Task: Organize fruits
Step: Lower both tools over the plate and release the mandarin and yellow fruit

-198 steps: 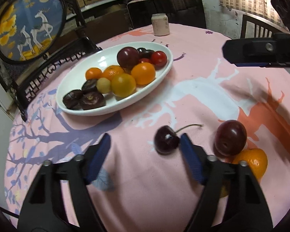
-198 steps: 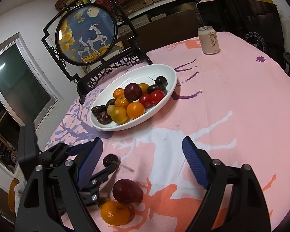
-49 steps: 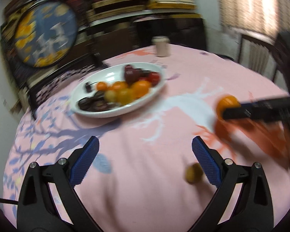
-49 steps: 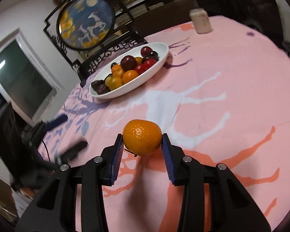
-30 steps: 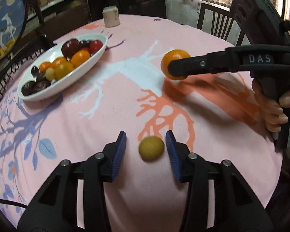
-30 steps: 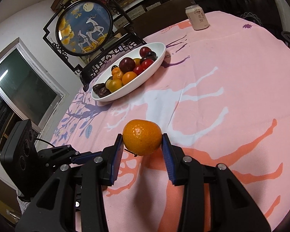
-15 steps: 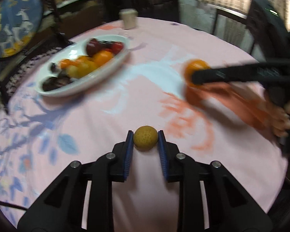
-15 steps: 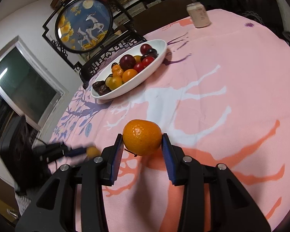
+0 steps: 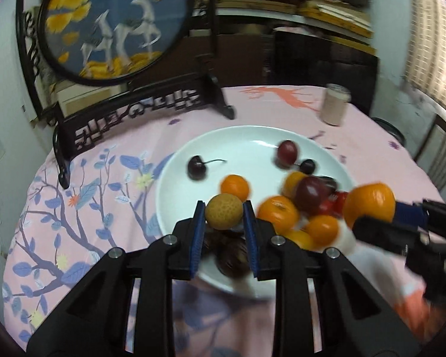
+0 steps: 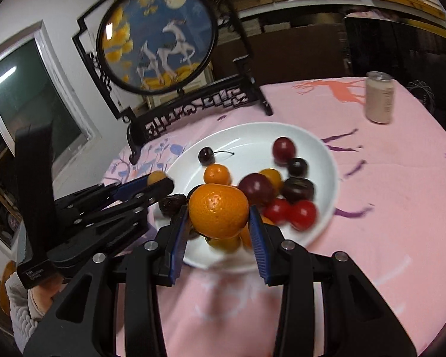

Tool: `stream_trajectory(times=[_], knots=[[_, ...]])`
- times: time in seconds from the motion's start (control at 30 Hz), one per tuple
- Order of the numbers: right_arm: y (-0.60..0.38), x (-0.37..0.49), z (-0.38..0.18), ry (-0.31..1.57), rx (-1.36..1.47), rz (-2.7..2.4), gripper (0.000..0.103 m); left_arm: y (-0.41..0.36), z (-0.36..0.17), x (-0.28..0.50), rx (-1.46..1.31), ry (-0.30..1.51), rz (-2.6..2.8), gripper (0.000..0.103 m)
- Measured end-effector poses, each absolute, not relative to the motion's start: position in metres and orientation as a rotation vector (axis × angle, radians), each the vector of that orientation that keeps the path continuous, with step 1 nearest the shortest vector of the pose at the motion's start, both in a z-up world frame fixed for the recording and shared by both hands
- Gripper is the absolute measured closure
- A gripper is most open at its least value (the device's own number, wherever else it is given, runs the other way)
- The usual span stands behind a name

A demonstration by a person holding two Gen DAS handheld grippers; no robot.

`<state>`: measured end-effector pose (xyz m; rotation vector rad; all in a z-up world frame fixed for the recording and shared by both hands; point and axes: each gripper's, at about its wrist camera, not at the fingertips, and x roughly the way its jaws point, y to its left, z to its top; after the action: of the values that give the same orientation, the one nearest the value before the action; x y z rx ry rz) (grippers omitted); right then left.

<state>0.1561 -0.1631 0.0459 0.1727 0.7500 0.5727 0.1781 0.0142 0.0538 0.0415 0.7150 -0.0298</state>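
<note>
A white oval plate [image 9: 240, 141] [image 10: 252, 136] holds several oranges, plums, cherries and red tomatoes. My left gripper [image 9: 224, 223] is shut on a small tan round fruit [image 9: 224, 211] and holds it over the plate's near edge; the fruit also shows in the right wrist view [image 10: 156, 177]. My right gripper [image 10: 218, 226] is shut on an orange [image 10: 218, 211] above the plate's near side. The orange also shows in the left wrist view [image 9: 369, 200], at the plate's right side.
A round framed deer picture on a black stand [image 9: 113, 23] [image 10: 160, 38] stands behind the plate. A pale drink can [image 9: 336, 108] [image 10: 380, 101] stands at the far right of the pink patterned tablecloth [image 10: 401, 208]. A dark chair [image 10: 401, 47] is beyond the table.
Both grippers have moved from the open tablecloth to the plate, each carrying its fruit. The plate now lies right under the fingertips.
</note>
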Motion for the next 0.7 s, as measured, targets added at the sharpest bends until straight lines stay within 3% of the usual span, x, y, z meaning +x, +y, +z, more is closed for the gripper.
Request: stream_trajectory(times=[0.3, 0.33, 0.4, 0.7], knots=[[-0.135, 0.193, 0.017, 0.792, 0.073, 0.525, 0.063, 0.037, 0.02, 0.214, -0.063, 0.789, -0.015, 0.075], [-0.136, 0.198, 0.018, 0.776, 0.072, 0.509, 0.063, 0.037, 0.019, 0.216, -0.066, 0.789, -0.007, 0.071], [-0.138, 0.208, 0.019, 0.769, 0.075, 0.497, 0.062, 0.038, 0.02, 0.214, -0.069, 0.764, 0.017, 0.035], [-0.15, 0.206, 0.029, 0.728, 0.108, 0.5, 0.06, 0.027, 0.032, 0.198, -0.004, 0.689, 0.032, 0.02]])
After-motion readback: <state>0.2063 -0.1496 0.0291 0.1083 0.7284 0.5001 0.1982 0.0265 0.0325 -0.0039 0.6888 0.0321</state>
